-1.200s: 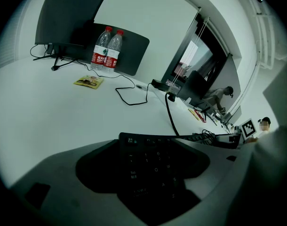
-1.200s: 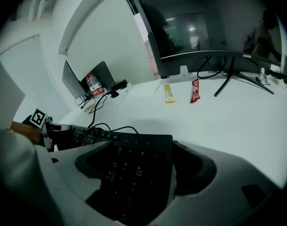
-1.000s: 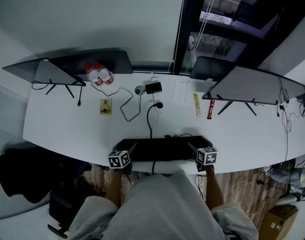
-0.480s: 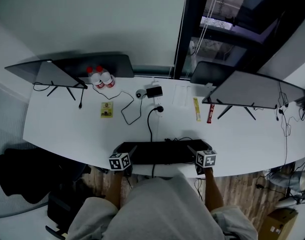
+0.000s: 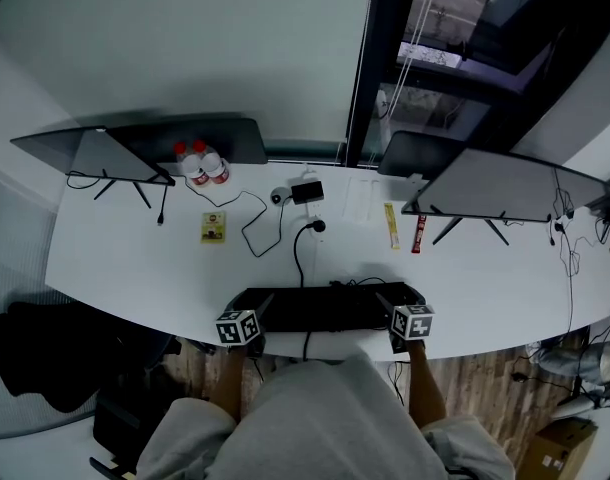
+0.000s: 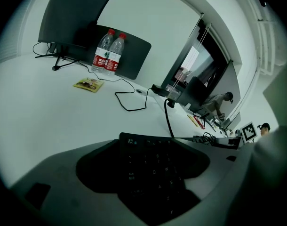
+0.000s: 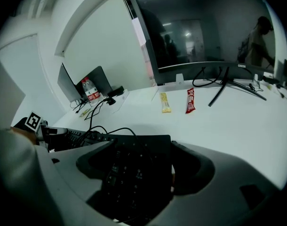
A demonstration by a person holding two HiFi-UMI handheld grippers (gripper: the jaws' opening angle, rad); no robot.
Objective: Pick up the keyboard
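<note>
The black keyboard (image 5: 325,308) lies crosswise at the white table's front edge, just ahead of the person's body. My left gripper (image 5: 259,305) is shut on its left end, and my right gripper (image 5: 387,302) is shut on its right end. In the left gripper view the keyboard (image 6: 155,166) fills the gap between the jaws, with its key legends readable. The right gripper view shows the keyboard (image 7: 134,166) between the jaws in the same way, with its cable (image 7: 103,132) looping off its back edge. I cannot tell whether the keyboard touches the table.
Two dark monitors (image 5: 135,143) (image 5: 500,183) stand at the back left and right. Two water bottles (image 5: 201,161), a yellow packet (image 5: 213,226), a black adapter (image 5: 307,190) and two snack bars (image 5: 391,225) (image 5: 418,233) lie behind the keyboard. A black cable (image 5: 300,253) runs back from it.
Both grippers stay on the keyboard's ends. The keyboard and grippers sit slightly lower in the head view, and that whole view has shifted a little too.
</note>
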